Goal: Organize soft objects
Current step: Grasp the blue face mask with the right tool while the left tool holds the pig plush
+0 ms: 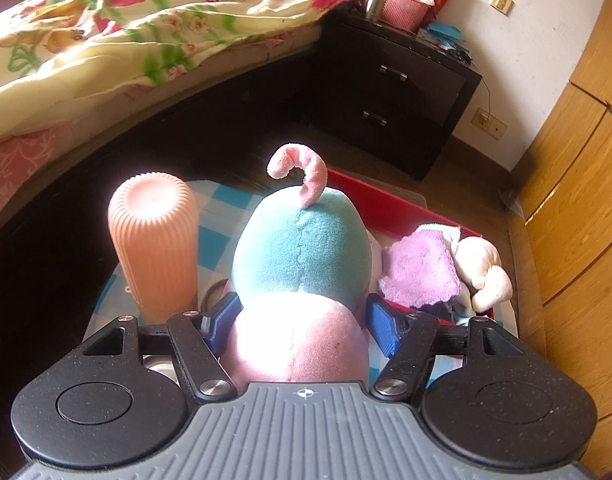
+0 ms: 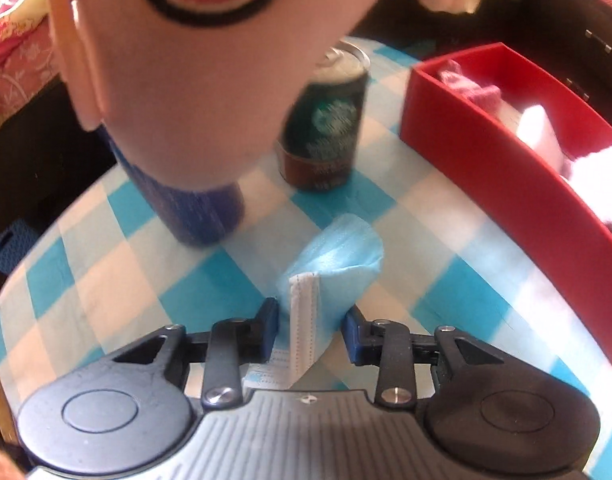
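My left gripper (image 1: 302, 320) is shut on a pink and teal plush toy (image 1: 302, 256) with a curly pink tail, held above the table next to the red bin (image 1: 369, 196). The toy's face with a big eye (image 2: 194, 60) fills the top of the right wrist view. My right gripper (image 2: 309, 324) is shut on a folded light blue face mask (image 2: 329, 264) just above the checkered tablecloth (image 2: 106, 280). The red bin (image 2: 485, 160) holds a purple cloth (image 1: 417, 272) and a white soft toy (image 1: 481, 272).
A ribbed peach cup (image 1: 156, 240) stands upside down at the left. A dark drink can (image 2: 325, 120) and a blue ribbed cup (image 2: 194, 212) stand on the cloth. A bed (image 1: 126, 32), a black nightstand (image 1: 393, 92) and a wooden wardrobe (image 1: 577, 200) surround the table.
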A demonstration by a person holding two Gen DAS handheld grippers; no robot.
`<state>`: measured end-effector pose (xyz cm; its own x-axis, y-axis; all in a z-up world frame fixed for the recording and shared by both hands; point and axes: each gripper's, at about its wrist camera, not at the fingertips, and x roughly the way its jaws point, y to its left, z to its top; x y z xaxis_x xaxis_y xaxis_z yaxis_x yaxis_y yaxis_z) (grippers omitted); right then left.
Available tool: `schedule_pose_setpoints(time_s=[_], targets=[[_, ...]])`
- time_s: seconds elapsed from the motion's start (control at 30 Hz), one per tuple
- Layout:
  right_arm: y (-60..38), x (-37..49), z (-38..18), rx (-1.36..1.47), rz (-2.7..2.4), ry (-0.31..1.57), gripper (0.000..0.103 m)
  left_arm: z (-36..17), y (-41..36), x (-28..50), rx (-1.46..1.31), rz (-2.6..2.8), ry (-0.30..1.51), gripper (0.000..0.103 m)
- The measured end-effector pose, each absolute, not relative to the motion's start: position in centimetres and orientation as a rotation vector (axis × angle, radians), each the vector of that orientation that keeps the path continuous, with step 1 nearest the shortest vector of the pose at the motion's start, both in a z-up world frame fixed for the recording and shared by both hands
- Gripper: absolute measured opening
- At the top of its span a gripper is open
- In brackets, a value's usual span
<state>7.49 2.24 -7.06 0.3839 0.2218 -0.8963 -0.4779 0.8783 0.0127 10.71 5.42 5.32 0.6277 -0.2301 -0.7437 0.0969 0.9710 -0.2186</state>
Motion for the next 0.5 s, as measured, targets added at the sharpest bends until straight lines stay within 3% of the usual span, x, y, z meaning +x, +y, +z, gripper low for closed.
schedule_pose_setpoints(time_s=[0.23,0.43,0.47,0.5], targets=[[-6.0,5.4,-6.5,-0.196,0.288,1.177,0.009,2.6,1.4,9.9,-0.079,-0.277,0.957,0.067],[-11.9,3.6,-6.4,-0.115,0.152,1.216,0.009,-3.1,-3.6,8.4,0.043,-0.352,1.108,0.067],[-12.6,3.4,-6.4,-0.096,0.141,1.22,0.014,-4.0,-4.2,8.1,0.069,-0.356,1.13,0.067],[-13.1,3.3,-6.4,-0.083,0.137,1.231,0.026,-4.8,-4.7,7.7,0.101,-0.359,1.141,0.067]])
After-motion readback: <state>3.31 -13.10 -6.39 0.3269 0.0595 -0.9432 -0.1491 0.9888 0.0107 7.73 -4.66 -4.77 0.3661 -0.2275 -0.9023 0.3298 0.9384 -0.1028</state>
